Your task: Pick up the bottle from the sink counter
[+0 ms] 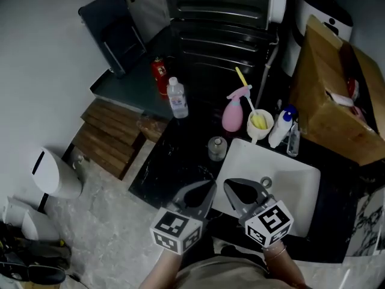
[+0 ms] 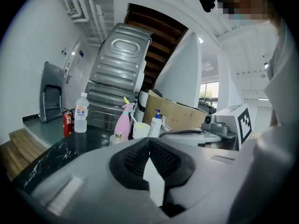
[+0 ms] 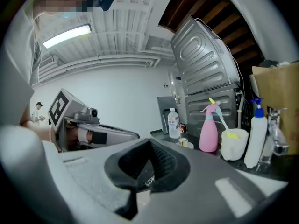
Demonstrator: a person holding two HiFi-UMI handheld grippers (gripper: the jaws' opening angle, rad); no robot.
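Task barely started, nothing picked up yet. The left gripper (image 1: 200, 194) and right gripper (image 1: 243, 191) hang side by side at the near edge of the dark counter (image 1: 171, 161), the right one over the front of the white sink (image 1: 301, 188). Both have jaws pressed together with nothing between them. The clear water bottle (image 1: 177, 98) stands upright at the far end of the counter, at about 11 o'clock from the grippers and well apart from them, just beside a red extinguisher (image 1: 159, 76). The pink spray bottle (image 1: 233, 114) is at 12 o'clock and the white pump bottle (image 1: 281, 127) at 1 o'clock, both untouched. I can't tell which bottle is meant; my guess is the clear one. Left to do: reach in, open one pair of jaws, close on the bottle, lift.
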